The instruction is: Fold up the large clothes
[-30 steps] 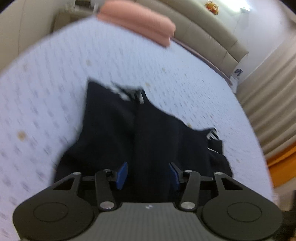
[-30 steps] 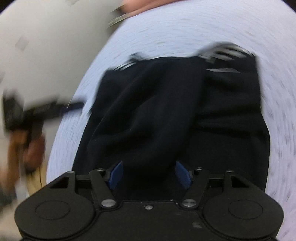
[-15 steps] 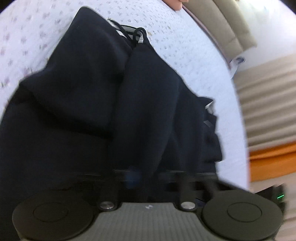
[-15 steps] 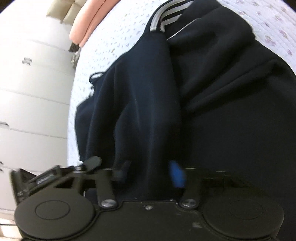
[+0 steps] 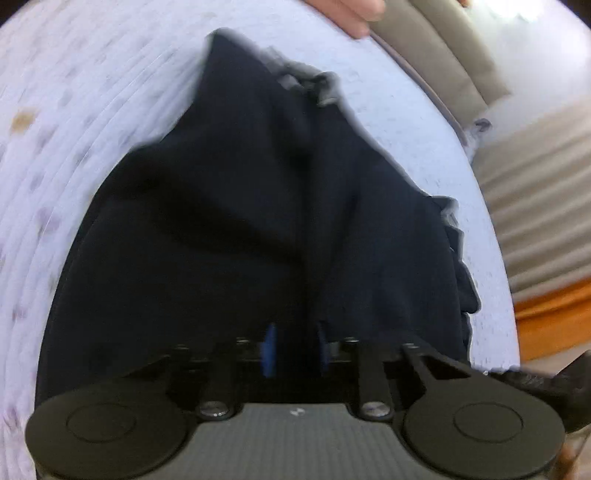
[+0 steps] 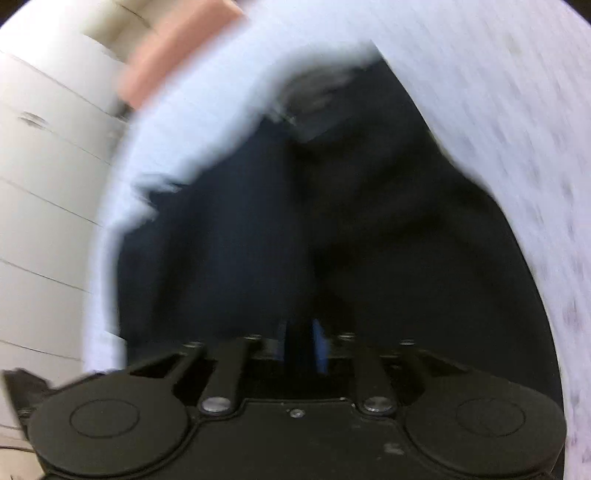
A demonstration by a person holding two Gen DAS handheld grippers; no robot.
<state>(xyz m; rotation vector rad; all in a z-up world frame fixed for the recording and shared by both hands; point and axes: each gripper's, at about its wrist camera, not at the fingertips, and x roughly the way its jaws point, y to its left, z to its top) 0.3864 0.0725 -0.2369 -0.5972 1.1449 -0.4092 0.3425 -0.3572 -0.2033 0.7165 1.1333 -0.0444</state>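
Both the left tongs (image 5: 293,349) and right tongs (image 6: 301,345) pinch the dark garment (image 5: 258,229) at 6 o'clock over the bed (image 5: 74,129); thick folds may slip, spoiling alignment.

My left gripper (image 5: 294,350) down on dark garment (image 5: 236,236), blue pads close together with fold of cloth pinched between. Garment spread on pale dotted bedsheet (image 5: 74,147), blurred. Pink pillow (image 5: 347,14) at top edge, beige headboard (image 5: 454,55) beyond, curtain (image 5: 539,192) at right.
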